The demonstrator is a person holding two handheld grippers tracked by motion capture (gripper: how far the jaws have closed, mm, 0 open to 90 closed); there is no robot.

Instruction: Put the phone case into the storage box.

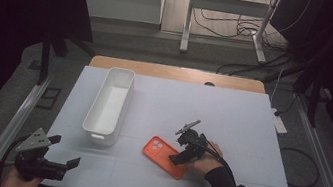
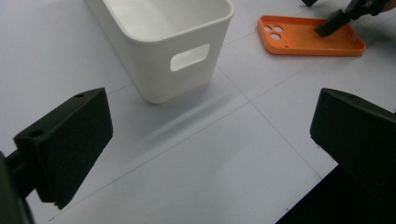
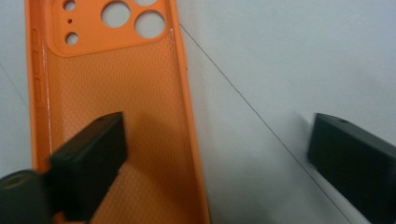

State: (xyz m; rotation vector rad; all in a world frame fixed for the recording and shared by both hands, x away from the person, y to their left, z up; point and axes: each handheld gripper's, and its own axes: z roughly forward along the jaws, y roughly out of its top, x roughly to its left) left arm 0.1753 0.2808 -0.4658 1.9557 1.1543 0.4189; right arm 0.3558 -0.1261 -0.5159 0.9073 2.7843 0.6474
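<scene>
On the white worktop (image 1: 229,134), toward its near right part, lies an orange phone case (image 1: 164,156), hollow side up, with its camera cut-outs at the end nearer the white bin (image 1: 109,105). The case rests flat, well apart from the bin, which stands lengthwise on the left half of the worktop with a handle slot in its near end wall.

Over the case sits the right tool (image 1: 181,157), held by the person's right hand (image 1: 209,157) in a dark sleeve. In the right gripper view its jaws stand spread: one jaw is inside the hollow of the phone case (image 3: 116,116), low over the textured inner surface, and the other is outside, over the bare worktop (image 3: 289,60) beyond the case's long edge. That raised edge lies between the two jaws, but neither pad presses on it; whether the inner jaw touches the case floor I cannot tell.

At the near left corner the left tool (image 1: 66,150) is held just above the worktop, jaws wide apart with nothing between them. From the left gripper view it looks toward the white bin (image 2: 163,42) and, farther off, the phone case (image 2: 303,35) with the right tool (image 2: 334,23) over it.
</scene>
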